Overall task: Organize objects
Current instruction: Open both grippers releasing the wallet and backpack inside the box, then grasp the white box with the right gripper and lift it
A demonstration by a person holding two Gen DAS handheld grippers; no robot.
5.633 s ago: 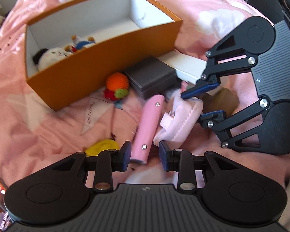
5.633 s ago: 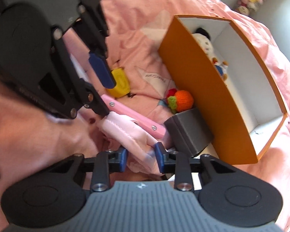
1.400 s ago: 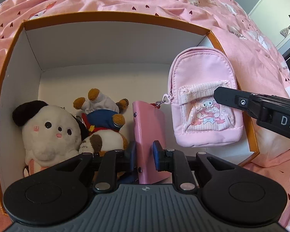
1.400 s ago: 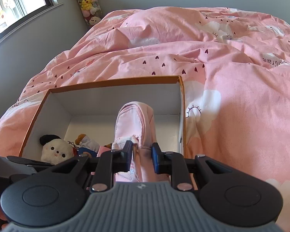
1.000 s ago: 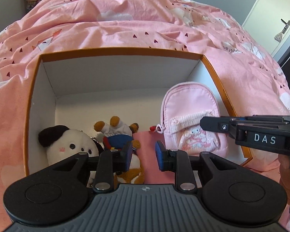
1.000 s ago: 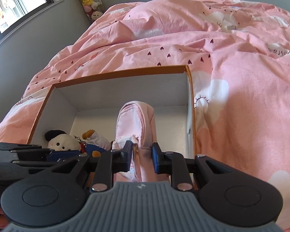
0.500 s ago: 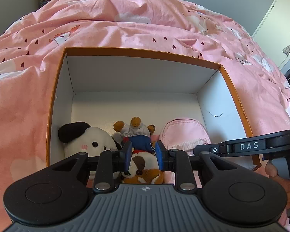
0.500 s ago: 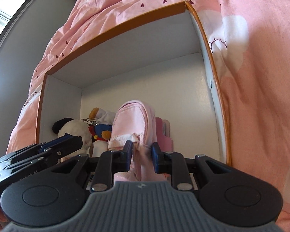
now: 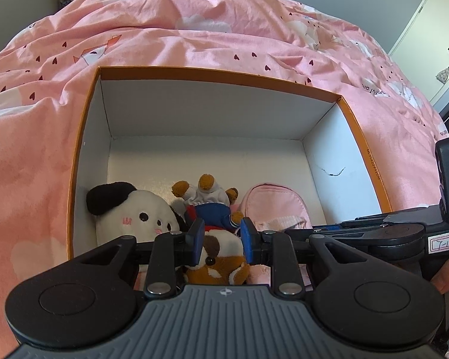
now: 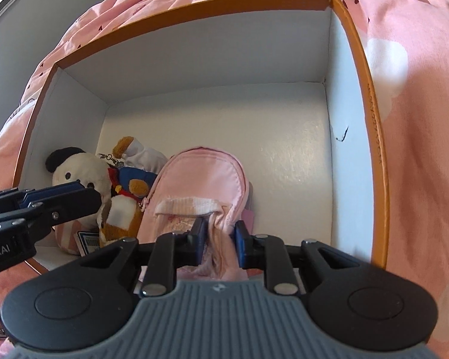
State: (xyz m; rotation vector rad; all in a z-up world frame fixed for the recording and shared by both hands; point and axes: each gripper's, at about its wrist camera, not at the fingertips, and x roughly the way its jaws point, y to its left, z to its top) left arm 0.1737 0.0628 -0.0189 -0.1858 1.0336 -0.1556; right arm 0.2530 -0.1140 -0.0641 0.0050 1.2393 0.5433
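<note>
One small pink backpack (image 10: 199,176) lies in the orange box (image 10: 374,137), near its front edge, pinched at the lower end between the narrowed fingers of the right gripper (image 10: 219,242). A pink case (image 10: 250,215) peeks from beneath its right side. Left of it sit two plush toys, touching: a white dog plush (image 9: 128,212) against the left wall and a brown-and-blue figure (image 9: 215,227). The box's back half is bare white floor. The left gripper (image 9: 220,239) hovers above the figure, fingers parted, holding nothing. Pink bedding (image 9: 194,36) surrounds the box.
</note>
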